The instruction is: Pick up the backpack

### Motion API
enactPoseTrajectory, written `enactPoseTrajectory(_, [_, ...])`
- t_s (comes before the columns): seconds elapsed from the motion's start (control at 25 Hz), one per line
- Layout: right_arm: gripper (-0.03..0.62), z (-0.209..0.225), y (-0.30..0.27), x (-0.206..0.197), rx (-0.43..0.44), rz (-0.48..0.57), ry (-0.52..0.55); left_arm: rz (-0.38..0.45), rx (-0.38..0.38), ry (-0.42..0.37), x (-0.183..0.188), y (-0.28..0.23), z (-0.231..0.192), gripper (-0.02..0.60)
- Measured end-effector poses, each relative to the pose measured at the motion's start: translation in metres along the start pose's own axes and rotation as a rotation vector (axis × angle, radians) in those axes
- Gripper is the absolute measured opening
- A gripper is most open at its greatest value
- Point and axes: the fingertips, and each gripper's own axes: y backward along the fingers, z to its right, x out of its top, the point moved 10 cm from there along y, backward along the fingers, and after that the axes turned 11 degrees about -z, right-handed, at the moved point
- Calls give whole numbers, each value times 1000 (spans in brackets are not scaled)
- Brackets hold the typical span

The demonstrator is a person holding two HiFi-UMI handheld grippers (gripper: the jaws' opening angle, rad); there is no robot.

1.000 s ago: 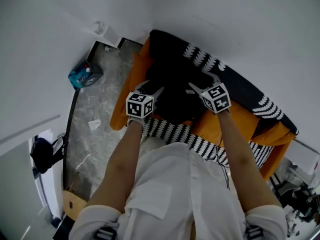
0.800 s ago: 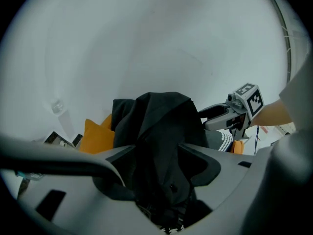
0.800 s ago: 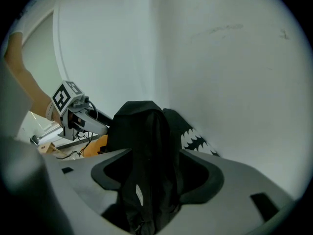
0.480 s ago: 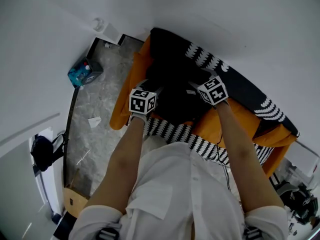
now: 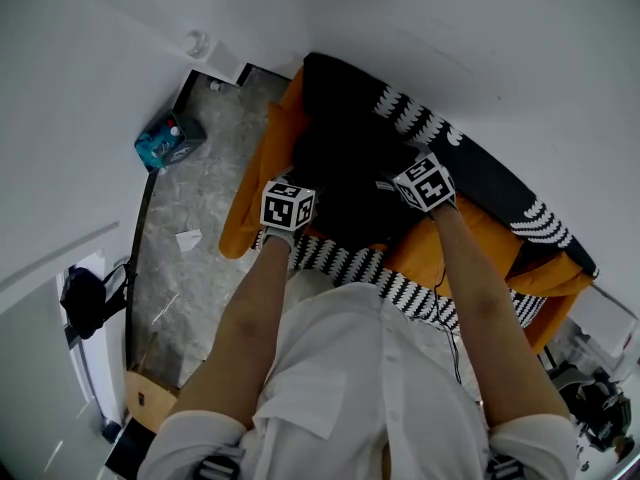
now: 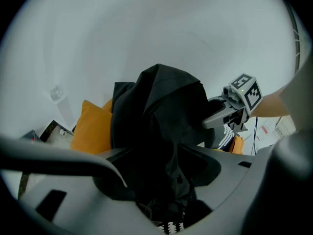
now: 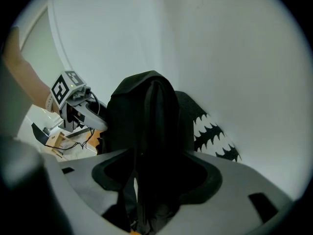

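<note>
A black backpack (image 5: pixel 345 183) stands upright on an orange sofa (image 5: pixel 250 218), against a black throw with white marks (image 5: pixel 420 118). My left gripper (image 5: pixel 306 190) is at its left side and my right gripper (image 5: pixel 393 182) at its right side. In the left gripper view the backpack (image 6: pixel 161 111) fills the wide gap of the left gripper (image 6: pixel 161 180), and the pads do not visibly press on it. In the right gripper view the right gripper (image 7: pixel 156 180) has jaws closing from wide, with a fold of the backpack (image 7: pixel 144 116) between them.
A striped cloth (image 5: pixel 350 263) hangs over the sofa's front edge. On the stone floor at the left lie a blue box (image 5: pixel 160 143) and a scrap of paper (image 5: pixel 188 240). A dark bag (image 5: pixel 85 303) hangs at the far left. White walls close in behind the sofa.
Both grippers have sunk lower onto the backpack, and their fingers now reach deeper beside it. The backpack itself has not moved.
</note>
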Motion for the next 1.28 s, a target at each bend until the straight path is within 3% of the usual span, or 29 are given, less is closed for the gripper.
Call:
enactPoseTrajectory(0.24, [225, -4, -1, 0, 21, -24, 31, -6, 7, 60, 5, -10, -7, 268])
enactPoseTrajectory(0.6, [150, -11, 0, -7, 14, -34, -2, -22, 5, 58, 5, -15, 0, 236])
enactPoseTrajectory(0.84, [98, -22, 4, -15, -3, -37, -24, -25, -39, 26, 1, -15, 13, 127])
enactPoseTrajectory(1.28, [66, -53, 20, -41, -61, -13, -89, -40, -74, -59, -16, -2, 37, 89])
